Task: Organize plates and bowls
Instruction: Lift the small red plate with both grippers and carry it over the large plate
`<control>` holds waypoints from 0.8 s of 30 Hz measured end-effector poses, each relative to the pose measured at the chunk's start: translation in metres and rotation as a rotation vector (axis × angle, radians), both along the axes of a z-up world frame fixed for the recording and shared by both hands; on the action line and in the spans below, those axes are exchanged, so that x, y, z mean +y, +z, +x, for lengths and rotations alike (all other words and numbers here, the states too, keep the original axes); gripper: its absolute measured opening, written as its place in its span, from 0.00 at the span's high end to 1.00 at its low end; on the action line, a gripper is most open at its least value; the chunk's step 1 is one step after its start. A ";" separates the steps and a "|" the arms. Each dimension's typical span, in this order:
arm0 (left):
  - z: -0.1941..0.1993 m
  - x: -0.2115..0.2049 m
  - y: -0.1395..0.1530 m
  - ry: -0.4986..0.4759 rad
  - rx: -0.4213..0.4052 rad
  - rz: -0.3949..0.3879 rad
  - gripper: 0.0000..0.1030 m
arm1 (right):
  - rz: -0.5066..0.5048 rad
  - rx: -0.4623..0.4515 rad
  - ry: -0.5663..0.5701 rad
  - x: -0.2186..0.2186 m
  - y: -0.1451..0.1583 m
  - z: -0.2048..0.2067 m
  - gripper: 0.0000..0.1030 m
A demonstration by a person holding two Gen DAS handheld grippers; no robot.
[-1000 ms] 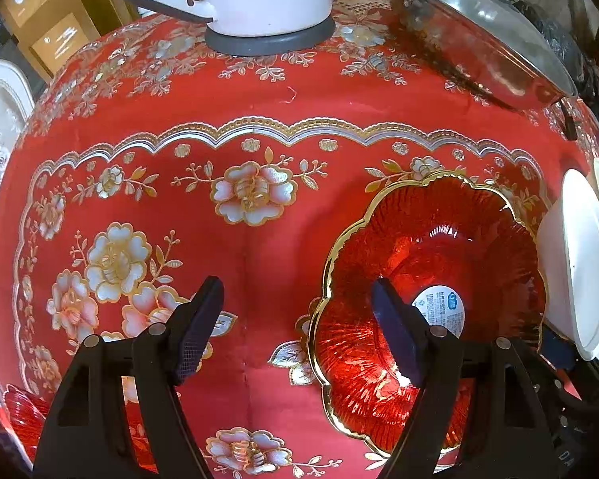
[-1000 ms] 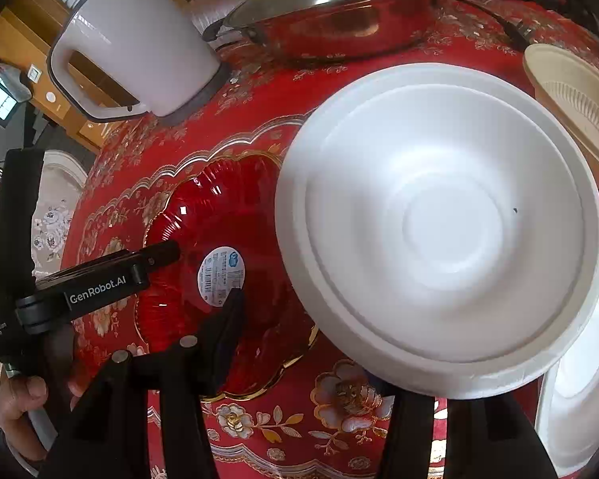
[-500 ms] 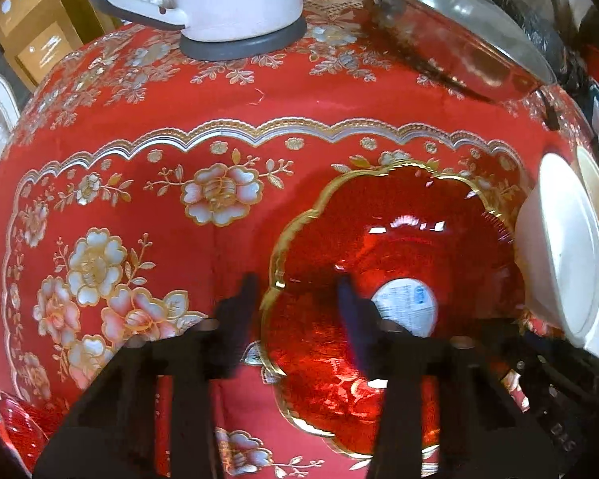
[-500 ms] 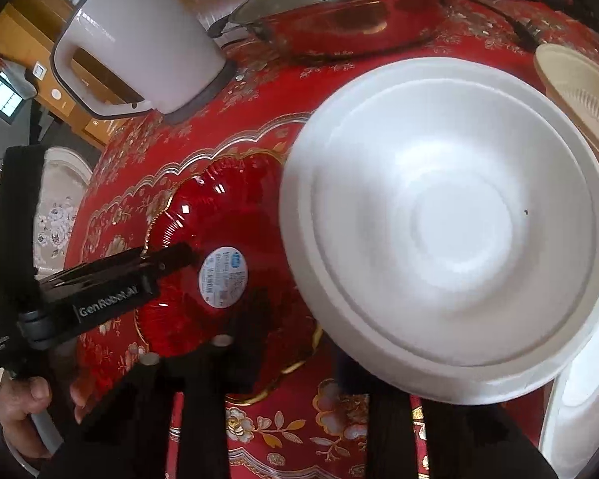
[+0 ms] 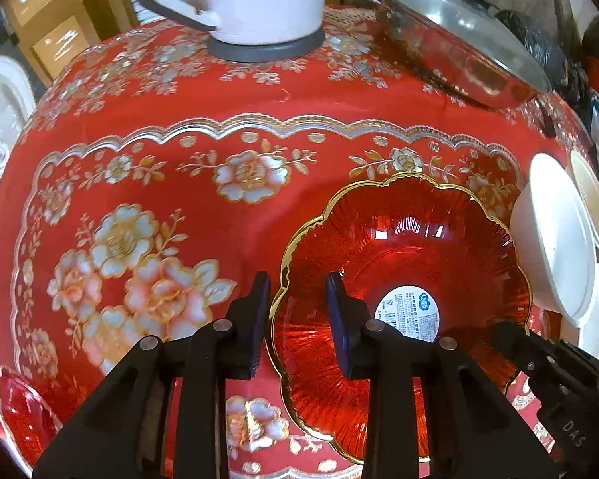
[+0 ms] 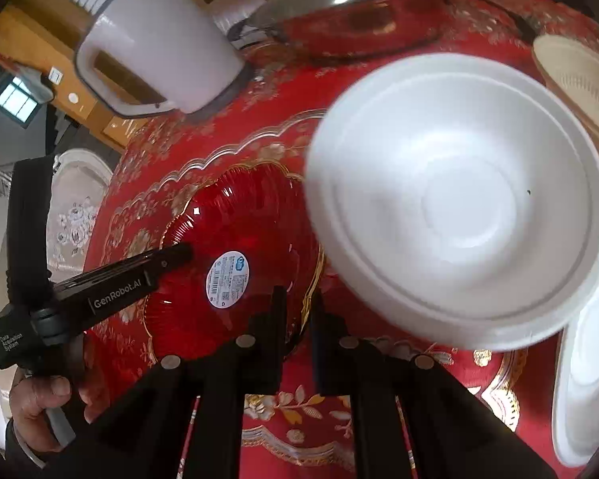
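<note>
Both tongs have just been closing on the red glass plate [image 5: 403, 263] at the counter's [image 5: 179, 119] near right: left tongs [image 5: 297, 319] narrowed astride its left rim, right tongs [image 6: 297, 331] apparently pinching the opposite rim. Next: lift level, clear of the white foam bowl [image 6: 459, 207].

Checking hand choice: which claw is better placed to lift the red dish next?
Left. The left claw has just been closing its jaws and now pinches the rim of the red dish; the right claw is shut on the white bowl.
</note>
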State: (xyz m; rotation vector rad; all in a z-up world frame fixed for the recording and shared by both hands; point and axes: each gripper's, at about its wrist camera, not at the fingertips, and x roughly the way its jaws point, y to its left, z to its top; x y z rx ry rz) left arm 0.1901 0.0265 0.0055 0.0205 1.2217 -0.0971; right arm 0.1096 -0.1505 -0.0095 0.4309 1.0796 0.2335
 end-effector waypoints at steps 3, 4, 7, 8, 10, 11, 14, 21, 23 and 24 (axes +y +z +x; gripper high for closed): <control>-0.009 0.005 0.007 0.006 -0.009 -0.002 0.73 | 0.003 -0.004 0.014 0.004 0.004 -0.003 0.92; -0.014 0.008 0.011 0.008 -0.014 0.000 0.73 | 0.004 -0.008 0.017 0.006 0.006 -0.004 0.92; -0.022 0.013 0.019 0.013 -0.029 0.002 0.73 | 0.001 -0.019 0.033 0.012 0.013 -0.008 0.92; -0.024 0.015 0.021 0.014 -0.031 0.002 0.73 | 0.000 -0.021 0.036 0.014 0.014 -0.009 0.92; -0.030 0.019 0.026 0.022 -0.035 -0.002 0.73 | -0.001 -0.023 0.043 0.018 0.016 -0.010 0.92; -0.031 0.021 0.027 0.024 -0.035 -0.004 0.73 | -0.001 -0.024 0.047 0.020 0.018 -0.011 0.92; -0.040 0.028 0.032 0.036 -0.043 -0.007 0.73 | -0.002 -0.027 0.057 0.026 0.021 -0.015 0.92; -0.063 0.048 0.045 0.074 -0.065 -0.021 0.73 | -0.012 -0.044 0.098 0.046 0.032 -0.027 0.92; -0.069 0.056 0.050 0.088 -0.074 -0.019 0.73 | -0.015 -0.054 0.114 0.054 0.037 -0.030 0.92; -0.073 0.062 0.054 0.098 -0.080 -0.017 0.73 | -0.017 -0.058 0.125 0.059 0.039 -0.032 0.92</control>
